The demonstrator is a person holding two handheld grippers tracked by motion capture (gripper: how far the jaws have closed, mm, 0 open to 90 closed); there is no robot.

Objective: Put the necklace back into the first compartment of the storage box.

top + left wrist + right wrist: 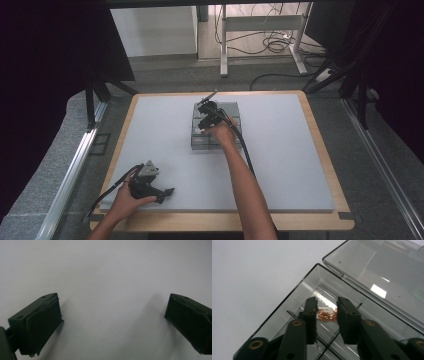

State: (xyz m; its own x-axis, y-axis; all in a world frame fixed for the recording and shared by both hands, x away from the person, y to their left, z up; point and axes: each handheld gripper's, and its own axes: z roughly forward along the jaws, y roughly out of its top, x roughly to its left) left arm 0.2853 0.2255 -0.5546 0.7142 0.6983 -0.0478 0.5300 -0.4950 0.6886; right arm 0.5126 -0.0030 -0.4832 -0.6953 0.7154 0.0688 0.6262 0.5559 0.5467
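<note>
A clear grey compartment box (200, 142) sits in the middle of the mat, its lid (374, 267) open beside it. My right gripper (204, 122) reaches down into a corner compartment of the box (294, 293). In the right gripper view its jaws (325, 301) stand a narrow gap apart, with a small copper chain ornament (327, 316) bearing a white tag pinched between them. My left gripper (169, 191) rests near the front left of the mat. Its jaws (112, 312) are wide apart with nothing between them.
A pale grey mat (280, 165) covers the wooden table (320, 150). Dividers split the box into several compartments. A dark frame post (90, 105) stands off the table's left side, and a desk frame with cables (270, 40) stands beyond the far edge.
</note>
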